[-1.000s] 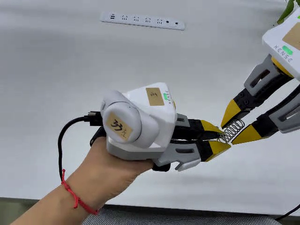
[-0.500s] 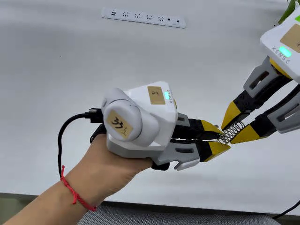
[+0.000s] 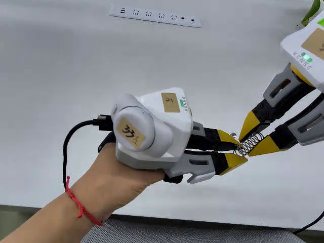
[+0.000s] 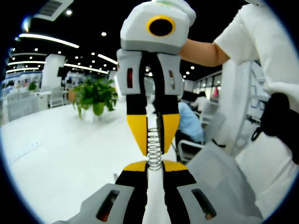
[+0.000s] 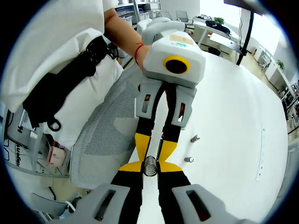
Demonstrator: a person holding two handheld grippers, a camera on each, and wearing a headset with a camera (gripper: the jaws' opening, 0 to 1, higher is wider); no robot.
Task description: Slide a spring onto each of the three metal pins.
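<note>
Spring (image 3: 249, 144), a thin wire coil, hangs in the air above the smooth white counter (image 3: 101, 76) near its front edge, squeezed between the right tool's (image 3: 246, 146) yellow wedge tips! The left tool (image 3: 241, 151) has its tips pinched almost together at the coil's other end, but what they grip is buried behind the wire, too small to tell. A stubby metal pin (image 5: 195, 138) and a second pin (image 5: 188, 159) sit apart by that front edge.
</note>
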